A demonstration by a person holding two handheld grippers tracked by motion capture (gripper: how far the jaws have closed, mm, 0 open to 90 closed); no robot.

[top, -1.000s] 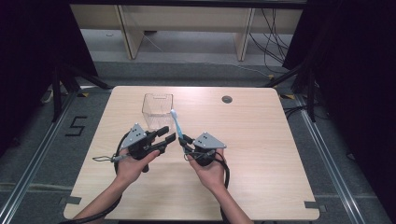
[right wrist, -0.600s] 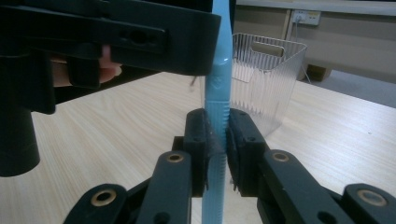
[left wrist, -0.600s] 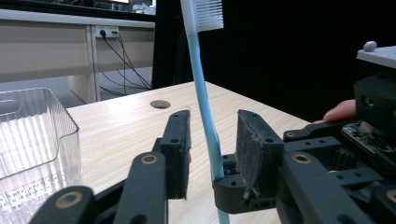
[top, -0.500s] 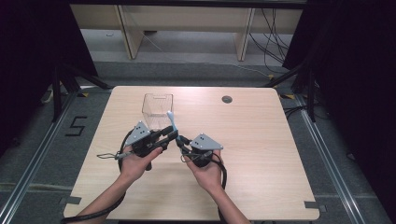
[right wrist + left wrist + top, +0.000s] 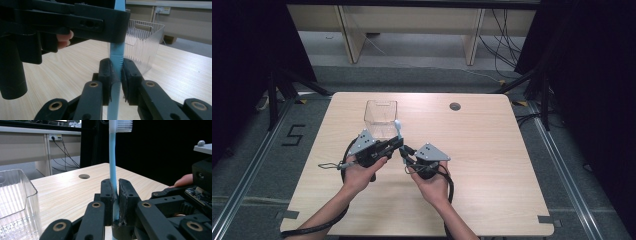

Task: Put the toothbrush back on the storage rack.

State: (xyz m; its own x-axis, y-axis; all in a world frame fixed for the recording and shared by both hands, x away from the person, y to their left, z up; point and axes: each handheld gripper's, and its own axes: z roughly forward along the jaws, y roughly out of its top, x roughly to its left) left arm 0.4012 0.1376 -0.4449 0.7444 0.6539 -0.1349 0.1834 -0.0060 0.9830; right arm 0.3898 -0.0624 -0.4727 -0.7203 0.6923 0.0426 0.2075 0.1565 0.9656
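A light blue toothbrush [image 5: 398, 128] with white bristles stands upright over the table's middle, and both grippers hold it. My left gripper [image 5: 397, 143] has just been closing and is now shut on the brush's thin neck [image 5: 112, 165], with the bristle head above its jaws [image 5: 115, 188]. My right gripper [image 5: 404, 150] is shut on the wider ribbed handle [image 5: 117, 56] lower down, pads pressed to both sides [image 5: 116, 68]. The two grippers meet tip to tip. In the right gripper view the left gripper's black body [image 5: 75, 22] crosses just above.
A clear ribbed plastic box [image 5: 381, 118] stands just behind the grippers on the wooden table [image 5: 492, 170]; it is also in the left gripper view [image 5: 15, 200] and the right gripper view [image 5: 142, 42]. A round cable hole [image 5: 455, 106] lies at the back right.
My left gripper has come in from the left to the upright toothbrush and shut its jaws on the neck. The right gripper has kept still with the handle.
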